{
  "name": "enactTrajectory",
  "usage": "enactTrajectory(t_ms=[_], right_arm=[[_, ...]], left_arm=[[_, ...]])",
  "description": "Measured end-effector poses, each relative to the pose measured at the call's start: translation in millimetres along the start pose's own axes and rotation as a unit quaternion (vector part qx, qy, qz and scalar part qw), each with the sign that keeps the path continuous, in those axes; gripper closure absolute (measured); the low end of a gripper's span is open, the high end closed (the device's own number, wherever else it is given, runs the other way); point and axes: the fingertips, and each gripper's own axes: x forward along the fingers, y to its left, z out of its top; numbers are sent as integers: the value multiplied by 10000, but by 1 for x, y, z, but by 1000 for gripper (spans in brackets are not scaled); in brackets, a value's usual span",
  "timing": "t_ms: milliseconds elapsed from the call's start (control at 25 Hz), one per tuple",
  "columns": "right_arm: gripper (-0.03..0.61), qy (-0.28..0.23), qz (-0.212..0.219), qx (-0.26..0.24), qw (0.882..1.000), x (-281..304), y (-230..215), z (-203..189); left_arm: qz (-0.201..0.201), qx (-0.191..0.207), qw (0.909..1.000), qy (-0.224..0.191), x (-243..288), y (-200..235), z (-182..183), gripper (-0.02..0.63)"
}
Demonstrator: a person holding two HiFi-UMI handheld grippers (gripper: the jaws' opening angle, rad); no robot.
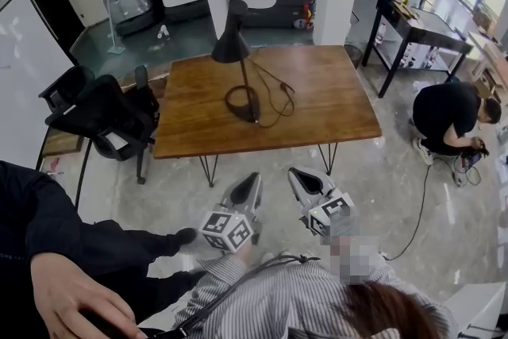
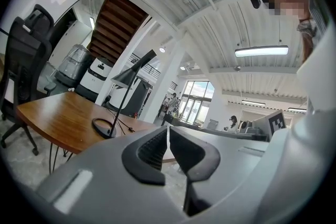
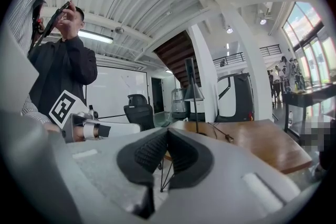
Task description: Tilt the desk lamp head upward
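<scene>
1. Both claws are clenched shut, and neither one has anything in it. The left claw [image 1: 255,178] and the right claw [image 1: 293,172] sit side by side. They are out over the floor [image 1: 381,171], just short of the near edge of the tabletop [image 1: 333,103].
2. The desk lamp [image 1: 244,83] stands near the middle of the tabletop. It is straight ahead of the claws and well apart from them. Nothing is touching it.
3. Its thin stem [image 1: 248,91] goes almost straight up from a round foot [image 1: 254,117]. A cord [image 1: 279,101] curls on the wood just beside the foot.
4. The lamp head [image 1: 231,46] sits at the top of the stem. It is a black cone. Its thin end points up and away, and its wide mouth faces down at the wood. So the head is long from top to bottom, with a small lean.
5. In the head view the left claw lines up a bit better with the lamp, so I think it is the nearer one. The right claw sees the lamp almost dead ahead too, so the gap between them is small.
6. I think the next move is to reach forward and up over the tabletop. The claw must open first to take hold of the cone.
7. The job has not begun yet. The head is still facing down.
</scene>
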Motion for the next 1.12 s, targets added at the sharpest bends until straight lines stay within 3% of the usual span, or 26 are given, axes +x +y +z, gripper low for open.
enactTrajectory(t_ms=[120,680,1120], right_arm=[[578,-46,4,-53,10000,2,-8,6],[578,17,272,-133,9995,17,-31,9],[577,100,408,-86,9991,64,-35,16]], left_arm=[[-5,42,10000,-63,5,0,5,578],[169,3,9995,-265,26,16,12,594],[36,108,9999,-97,48,53,26,528]])
